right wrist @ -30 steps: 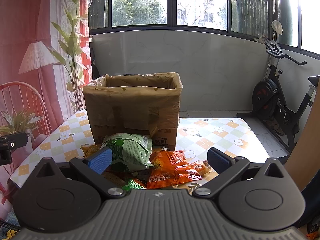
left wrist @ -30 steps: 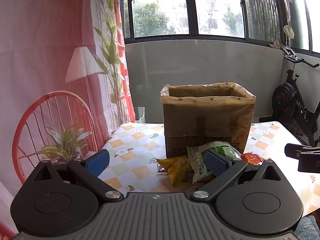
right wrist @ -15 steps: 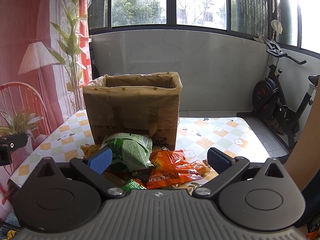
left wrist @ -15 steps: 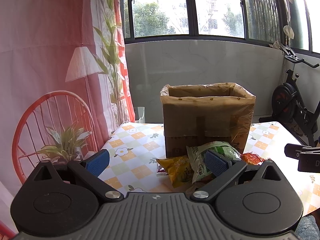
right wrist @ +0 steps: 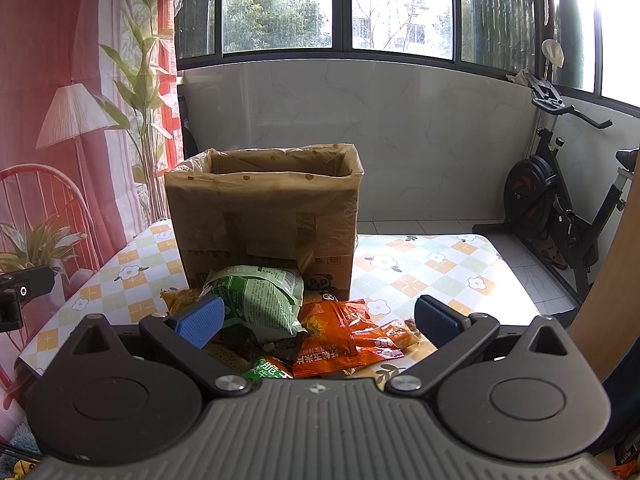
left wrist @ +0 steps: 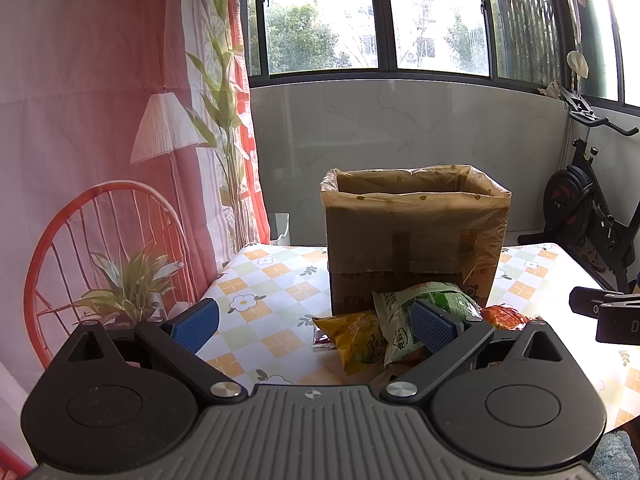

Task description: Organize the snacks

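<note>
A cardboard box point(left wrist: 416, 232) lined with a brown plastic bag stands open on the checked table point(left wrist: 264, 292); it also shows in the right wrist view point(right wrist: 264, 216). A pile of snack packets lies in front of it: a green packet point(right wrist: 260, 304), an orange packet point(right wrist: 340, 336), a yellow packet point(left wrist: 356, 338) and a small green one point(right wrist: 266, 370). My left gripper point(left wrist: 314, 326) is open and empty, short of the pile. My right gripper point(right wrist: 318, 320) is open and empty, hovering just before the packets.
An exercise bike point(right wrist: 556, 208) stands on the floor at the right. A printed curtain point(left wrist: 100, 140) hangs at the left. The right gripper's body shows at the left view's right edge point(left wrist: 608, 312). A wooden panel point(right wrist: 608, 300) is near right.
</note>
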Available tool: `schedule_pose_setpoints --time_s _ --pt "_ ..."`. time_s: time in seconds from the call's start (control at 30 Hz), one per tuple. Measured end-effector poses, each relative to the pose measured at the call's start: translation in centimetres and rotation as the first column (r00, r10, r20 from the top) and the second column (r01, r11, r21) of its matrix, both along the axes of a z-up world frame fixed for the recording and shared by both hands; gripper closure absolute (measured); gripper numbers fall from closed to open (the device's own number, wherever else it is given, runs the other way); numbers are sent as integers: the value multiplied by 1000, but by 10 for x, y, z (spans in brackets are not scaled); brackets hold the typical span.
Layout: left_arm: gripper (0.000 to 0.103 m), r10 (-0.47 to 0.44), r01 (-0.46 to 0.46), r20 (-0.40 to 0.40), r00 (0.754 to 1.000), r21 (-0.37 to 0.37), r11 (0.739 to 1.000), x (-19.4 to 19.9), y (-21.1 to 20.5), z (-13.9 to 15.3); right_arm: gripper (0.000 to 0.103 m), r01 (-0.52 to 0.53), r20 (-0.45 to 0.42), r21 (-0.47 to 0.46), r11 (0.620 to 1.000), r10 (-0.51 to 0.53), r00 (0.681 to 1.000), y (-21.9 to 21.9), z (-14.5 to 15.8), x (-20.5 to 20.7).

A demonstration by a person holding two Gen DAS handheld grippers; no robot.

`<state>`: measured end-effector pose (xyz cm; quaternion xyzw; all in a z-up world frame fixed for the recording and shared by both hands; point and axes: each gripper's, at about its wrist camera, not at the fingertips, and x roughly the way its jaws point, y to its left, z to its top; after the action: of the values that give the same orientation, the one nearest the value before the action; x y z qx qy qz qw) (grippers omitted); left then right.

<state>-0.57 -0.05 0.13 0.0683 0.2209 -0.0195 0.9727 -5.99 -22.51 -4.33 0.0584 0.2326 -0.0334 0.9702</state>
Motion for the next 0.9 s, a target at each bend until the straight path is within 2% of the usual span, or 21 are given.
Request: schedule_pose_setpoints --time_s 0.9 --pt "0 0 0 0 1000 -5 1000 0 1 0 0 1 2 0 1000 -1 1000 2 0 0"
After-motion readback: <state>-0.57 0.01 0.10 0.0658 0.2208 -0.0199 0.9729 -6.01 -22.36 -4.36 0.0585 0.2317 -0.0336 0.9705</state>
